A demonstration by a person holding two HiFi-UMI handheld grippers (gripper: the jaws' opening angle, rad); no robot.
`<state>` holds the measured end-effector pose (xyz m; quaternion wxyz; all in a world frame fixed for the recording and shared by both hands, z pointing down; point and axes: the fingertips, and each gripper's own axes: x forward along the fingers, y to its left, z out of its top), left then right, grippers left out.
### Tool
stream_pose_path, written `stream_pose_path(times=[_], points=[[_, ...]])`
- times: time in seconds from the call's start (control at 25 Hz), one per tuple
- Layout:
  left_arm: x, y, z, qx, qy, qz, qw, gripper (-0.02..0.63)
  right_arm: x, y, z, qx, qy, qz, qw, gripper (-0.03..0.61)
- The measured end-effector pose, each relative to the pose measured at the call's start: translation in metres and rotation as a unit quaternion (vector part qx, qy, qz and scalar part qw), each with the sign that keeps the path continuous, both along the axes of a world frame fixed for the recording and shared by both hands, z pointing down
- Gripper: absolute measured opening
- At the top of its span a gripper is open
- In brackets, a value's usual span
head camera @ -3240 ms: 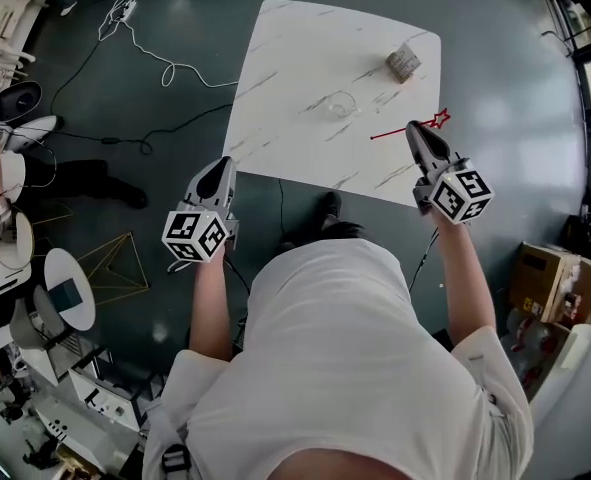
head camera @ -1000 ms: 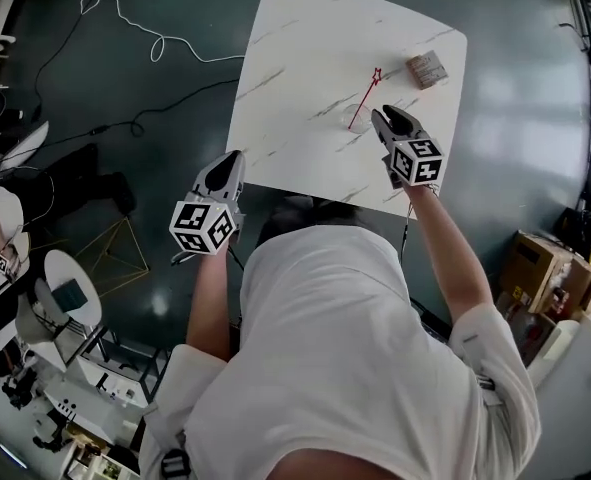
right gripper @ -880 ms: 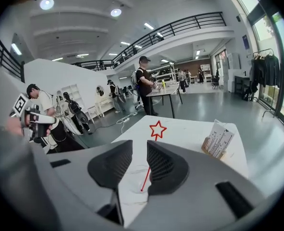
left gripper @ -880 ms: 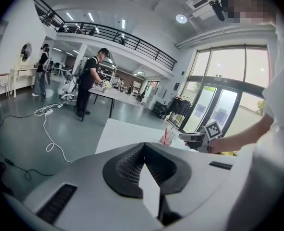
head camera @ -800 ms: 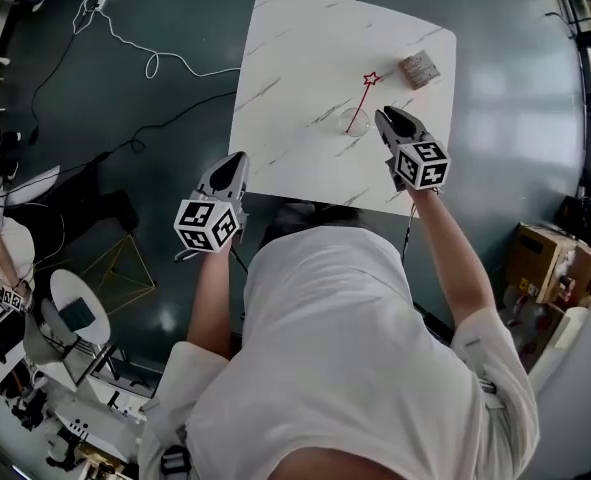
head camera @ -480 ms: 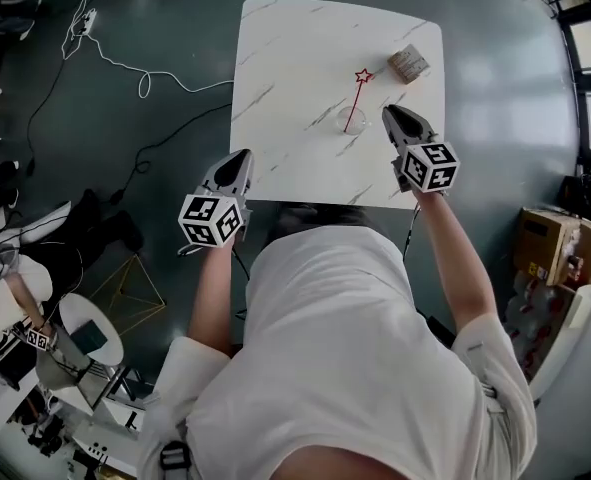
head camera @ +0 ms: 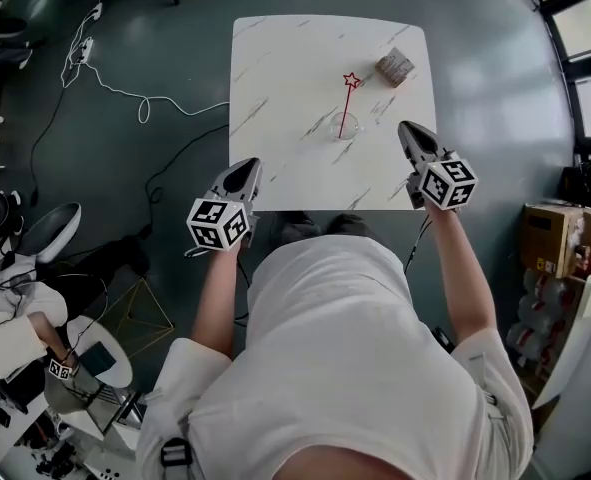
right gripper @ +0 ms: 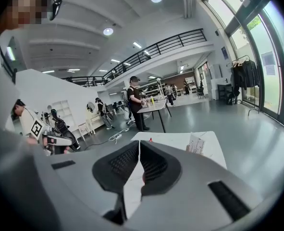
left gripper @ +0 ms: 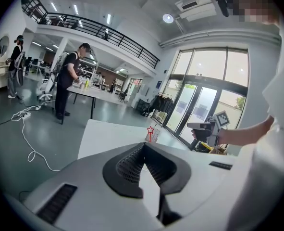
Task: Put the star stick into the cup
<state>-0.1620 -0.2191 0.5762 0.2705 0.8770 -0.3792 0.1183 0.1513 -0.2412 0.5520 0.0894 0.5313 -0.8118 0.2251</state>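
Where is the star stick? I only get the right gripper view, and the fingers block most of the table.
Observer: In the head view the star stick stands in the cup, star end up.
Operator: Is the right gripper clear of that cup?
Observer: Yes. The right gripper hangs to the right of the cup, apart from it. Its fingers have just closed with nothing between them.
Operator: And the left one?
Observer: The left gripper is by the near left corner of the table, well apart from the cup, shut and empty.
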Motion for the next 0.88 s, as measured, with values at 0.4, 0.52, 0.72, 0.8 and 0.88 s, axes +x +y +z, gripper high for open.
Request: stream_pose_path(times=[0.4,0.52,0.72,0.8,0.88], points=[[0.036,0.035,-0.026,0.022,0.003,-0.016,0.9996,0.012,0.017,0.045,-0.043,0.039,0.001,-0.06,0.997,0.029],[0.05,0.053,-0.03,0.029,-0.005,-0.018,0.9994,0.012,0.025,0.061,-0.053,0.05,0.007,-0.077,0.996,0.029],[0.074,0.087,-0.04,0.033,0.001,-0.034,0.9989,0.012,0.05,0.091,-0.067,0.046,-0.026,-0.067,0.996,0.029],[0.084,0.103,-0.043,0.032,0.008,-0.039,0.9987,0.012,0.061,0.104,-0.073,0.042,-0.048,-0.06,0.996,0.029],[0.092,0.12,-0.045,0.031,0.01,-0.045,0.9984,0.012,0.069,0.119,-0.075,0.04,-0.05,-0.062,0.996,0.029]])
